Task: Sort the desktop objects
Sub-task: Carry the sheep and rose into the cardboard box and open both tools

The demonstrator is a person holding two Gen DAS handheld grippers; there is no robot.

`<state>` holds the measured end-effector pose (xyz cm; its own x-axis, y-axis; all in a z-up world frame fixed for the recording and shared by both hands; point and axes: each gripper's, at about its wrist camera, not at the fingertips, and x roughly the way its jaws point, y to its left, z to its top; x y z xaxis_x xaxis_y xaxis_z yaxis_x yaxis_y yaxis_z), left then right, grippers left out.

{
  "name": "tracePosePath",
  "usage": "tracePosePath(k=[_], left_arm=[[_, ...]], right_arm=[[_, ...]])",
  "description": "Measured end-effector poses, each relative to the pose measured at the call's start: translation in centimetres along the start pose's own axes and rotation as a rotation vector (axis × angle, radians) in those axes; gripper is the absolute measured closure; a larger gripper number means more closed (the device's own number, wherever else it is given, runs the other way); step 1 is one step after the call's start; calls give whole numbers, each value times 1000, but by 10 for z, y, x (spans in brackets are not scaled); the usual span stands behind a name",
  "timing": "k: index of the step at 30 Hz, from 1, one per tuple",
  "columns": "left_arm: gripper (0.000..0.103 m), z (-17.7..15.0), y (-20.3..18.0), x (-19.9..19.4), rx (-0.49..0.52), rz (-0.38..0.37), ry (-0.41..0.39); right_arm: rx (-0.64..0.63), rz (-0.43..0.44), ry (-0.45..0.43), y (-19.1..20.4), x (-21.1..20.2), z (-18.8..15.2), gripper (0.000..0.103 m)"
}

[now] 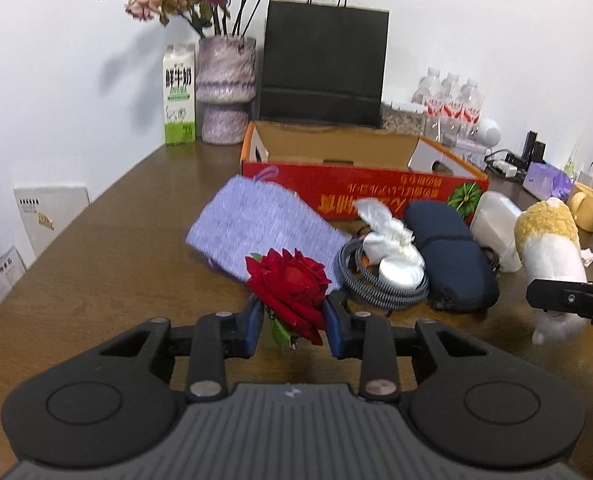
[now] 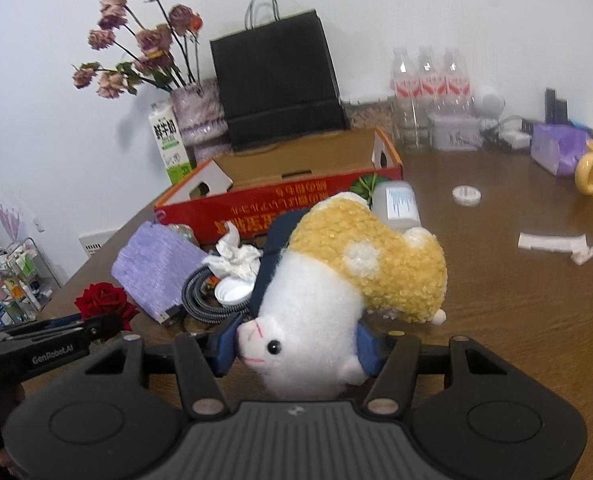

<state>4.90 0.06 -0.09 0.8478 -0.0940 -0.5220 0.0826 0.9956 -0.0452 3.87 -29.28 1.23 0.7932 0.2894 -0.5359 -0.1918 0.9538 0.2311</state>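
Wooden desk [image 1: 108, 272], rose [image 1: 288, 284] between left claw [image 1: 293, 322]

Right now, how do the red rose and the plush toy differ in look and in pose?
The red rose is small, dark red and petalled; the plush toy is much bigger, fluffy, white and yellow. The rose sits bloom-up in the left gripper; the toy hangs face-down in the right gripper. Both are gripped between blue pads.

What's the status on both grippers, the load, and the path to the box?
Left gripper shut on red rose. Right gripper shut on white-and-yellow plush toy. Open red cardboard box ahead. Purple knitted cloth between.
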Motion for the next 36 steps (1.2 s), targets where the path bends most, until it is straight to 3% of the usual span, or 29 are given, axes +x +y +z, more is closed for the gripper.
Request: tracePosePath(k=[9, 16, 20, 24, 30, 36], left_arm=[[70, 48, -15, 0, 45, -27, -107], [70, 108, -34, 28, 100, -33, -170], [70, 141, -42, 60, 124, 12, -168], [70, 163, -45, 101, 161, 64, -129], [70, 184, -41, 167, 200, 101, -25], [70, 203, -27, 231, 152, 99, 131]], right_arm=[[-107, 28, -116, 13, 3, 34, 46], [-210, 29, -192, 18, 29, 104, 46], [-250, 19, -189, 19, 57, 147, 46], [-278, -18, -152, 18, 98, 181, 46], [-311, -51, -29, 6, 170, 216, 46], [-335, -57, 93, -7, 235, 232, 46]])
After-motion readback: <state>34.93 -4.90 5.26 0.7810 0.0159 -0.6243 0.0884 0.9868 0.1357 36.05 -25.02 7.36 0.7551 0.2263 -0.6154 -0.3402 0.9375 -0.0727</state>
